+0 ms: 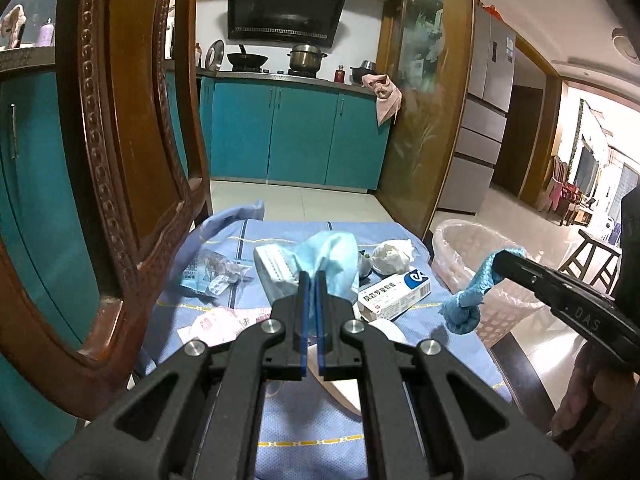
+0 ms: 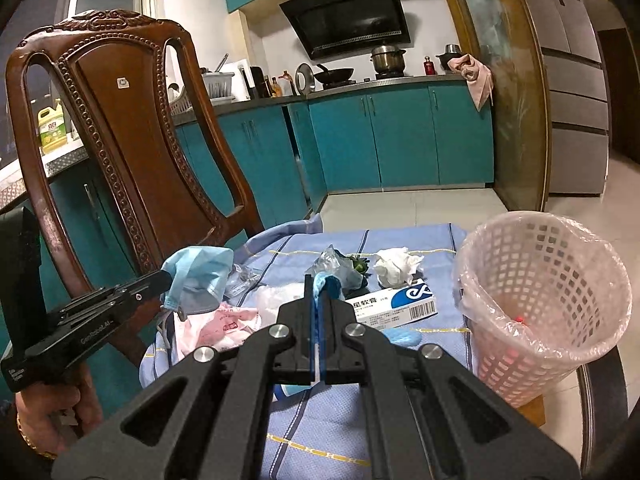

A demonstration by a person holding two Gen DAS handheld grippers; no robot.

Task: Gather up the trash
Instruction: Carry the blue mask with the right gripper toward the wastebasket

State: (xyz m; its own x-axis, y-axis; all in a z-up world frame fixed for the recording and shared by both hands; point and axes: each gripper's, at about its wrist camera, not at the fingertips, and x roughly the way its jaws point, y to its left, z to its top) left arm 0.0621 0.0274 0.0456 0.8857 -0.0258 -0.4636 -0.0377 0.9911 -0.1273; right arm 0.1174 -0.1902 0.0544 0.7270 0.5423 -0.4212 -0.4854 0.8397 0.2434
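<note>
The left gripper (image 1: 311, 276) clamps a blue face mask (image 1: 332, 256) at frame centre; the right gripper (image 2: 319, 280) pinches a blue rag (image 1: 466, 300), both lifted, probably for the lined wastebasket (image 2: 560, 280) at right.

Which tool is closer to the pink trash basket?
The right one. The right tool, gripping a blue cloth, hangs just beside the basket rim. The left tool, gripping a face mask, is across the table by the wooden chair.
</note>
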